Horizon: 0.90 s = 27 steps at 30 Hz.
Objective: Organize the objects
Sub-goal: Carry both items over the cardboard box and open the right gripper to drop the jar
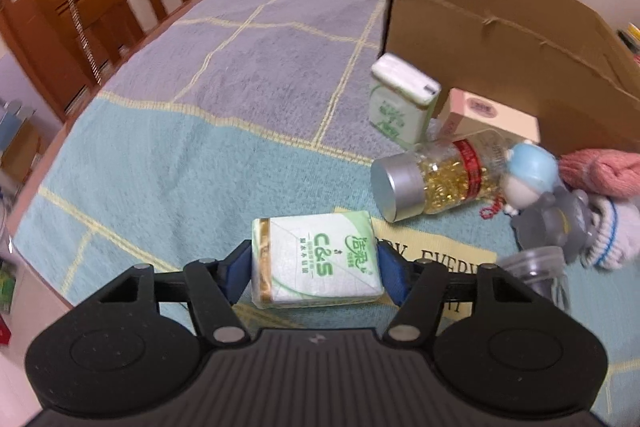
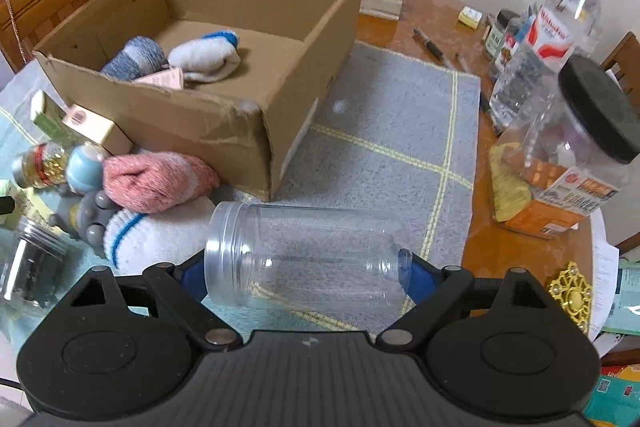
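Note:
My left gripper (image 1: pixel 316 263) is shut on a green-and-white tissue pack (image 1: pixel 316 259), held above the towel. My right gripper (image 2: pixel 306 267) is shut on an empty clear plastic jar (image 2: pixel 308 259) lying sideways, its open mouth to the left. The cardboard box (image 2: pixel 224 123) stands ahead of the right gripper and holds a blue sock roll (image 2: pixel 136 57), a white sock roll (image 2: pixel 206 55) and a pink box (image 2: pixel 164 79). In the left wrist view the box wall (image 1: pixel 500 59) is at the right.
Beside the box lie a green tissue box (image 1: pixel 400 103), a pink carton (image 1: pixel 488 115), a capsule bottle (image 1: pixel 436 179), a blue figurine (image 1: pixel 528 179), a grey toy (image 2: pixel 90 215), pink (image 2: pixel 156 179) and white (image 2: pixel 160 239) socks. Bottles and a black-lidded jar (image 2: pixel 572 147) crowd the right. Chairs surround the table.

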Each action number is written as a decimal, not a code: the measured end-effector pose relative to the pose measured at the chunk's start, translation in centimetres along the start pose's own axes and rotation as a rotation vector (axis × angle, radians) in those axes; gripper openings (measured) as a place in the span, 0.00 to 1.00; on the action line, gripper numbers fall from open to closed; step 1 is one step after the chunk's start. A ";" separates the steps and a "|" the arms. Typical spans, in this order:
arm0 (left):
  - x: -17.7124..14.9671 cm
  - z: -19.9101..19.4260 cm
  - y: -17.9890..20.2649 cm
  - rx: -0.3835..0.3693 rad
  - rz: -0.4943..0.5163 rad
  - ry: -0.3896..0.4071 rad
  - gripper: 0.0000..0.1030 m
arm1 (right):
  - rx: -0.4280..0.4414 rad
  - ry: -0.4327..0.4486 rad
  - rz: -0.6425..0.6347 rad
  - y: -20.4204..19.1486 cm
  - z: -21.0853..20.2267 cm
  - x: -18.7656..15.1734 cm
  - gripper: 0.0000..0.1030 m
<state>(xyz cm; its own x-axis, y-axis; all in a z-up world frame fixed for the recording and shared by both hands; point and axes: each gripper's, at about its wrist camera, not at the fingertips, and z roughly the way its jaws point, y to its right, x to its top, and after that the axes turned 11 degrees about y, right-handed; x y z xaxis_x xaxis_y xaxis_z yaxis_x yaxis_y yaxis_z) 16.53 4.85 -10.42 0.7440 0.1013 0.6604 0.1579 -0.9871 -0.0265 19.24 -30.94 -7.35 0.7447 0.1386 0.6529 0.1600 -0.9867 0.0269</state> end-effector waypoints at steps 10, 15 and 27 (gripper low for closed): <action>3.9 -4.3 0.9 -0.189 0.163 0.033 0.63 | -0.002 0.069 -0.025 -1.1 -4.1 2.9 0.92; 6.8 -5.8 2.2 -0.265 0.213 0.092 0.63 | 0.015 0.146 -0.023 -1.8 -5.7 5.2 0.92; 14.4 -4.1 6.1 -0.346 0.317 0.182 0.63 | 0.028 0.229 0.006 -3.2 -4.9 9.1 0.92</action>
<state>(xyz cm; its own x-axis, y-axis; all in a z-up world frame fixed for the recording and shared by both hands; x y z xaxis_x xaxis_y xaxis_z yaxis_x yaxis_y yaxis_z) 25.52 -0.26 1.99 0.5907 -0.2026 0.7811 -0.3046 -0.9523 -0.0167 22.35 -26.95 2.20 0.5797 0.1073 0.8077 0.1764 -0.9843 0.0041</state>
